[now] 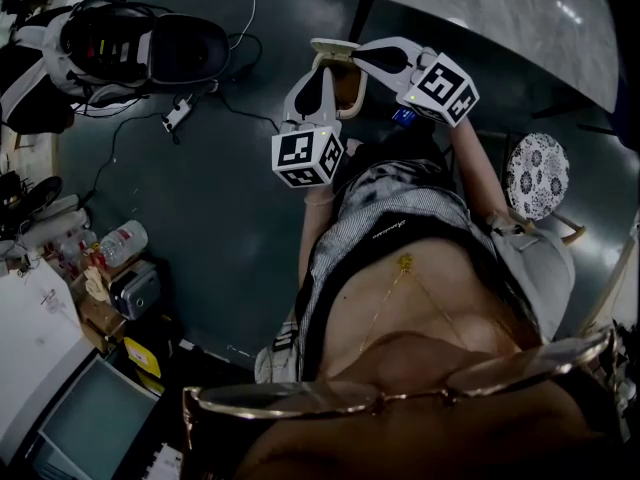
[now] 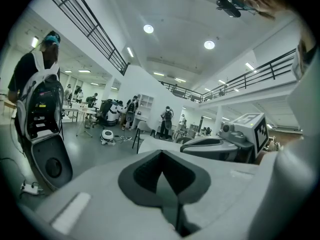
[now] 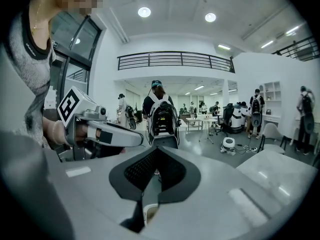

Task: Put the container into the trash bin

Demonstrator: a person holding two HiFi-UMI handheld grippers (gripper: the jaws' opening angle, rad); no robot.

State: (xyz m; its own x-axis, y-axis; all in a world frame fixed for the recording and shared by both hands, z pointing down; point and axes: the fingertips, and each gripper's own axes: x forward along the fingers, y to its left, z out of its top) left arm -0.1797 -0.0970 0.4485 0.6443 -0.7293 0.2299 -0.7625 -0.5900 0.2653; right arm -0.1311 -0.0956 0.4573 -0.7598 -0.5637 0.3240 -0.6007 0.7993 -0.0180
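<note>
In the head view a tan container with a white rim (image 1: 343, 86) hangs in the air in front of the person, high over the dark floor. My right gripper (image 1: 352, 55) reaches in from the right with its jaws shut at the container's top rim. In the right gripper view part of that white rim (image 3: 149, 212) shows through the slot below the shut pads (image 3: 134, 171). My left gripper (image 1: 322, 68) is shut, with its tips against the container's left side. The left gripper view shows its pads (image 2: 146, 173) meeting and no container. I see no trash bin.
A marble tabletop (image 1: 500, 8) is at the top right, with a round patterned stool (image 1: 537, 175) below it. A black backpack rig (image 1: 140, 48) and cables (image 1: 180, 116) lie on the floor at the upper left. Boxes and bottles (image 1: 110, 268) crowd the left edge.
</note>
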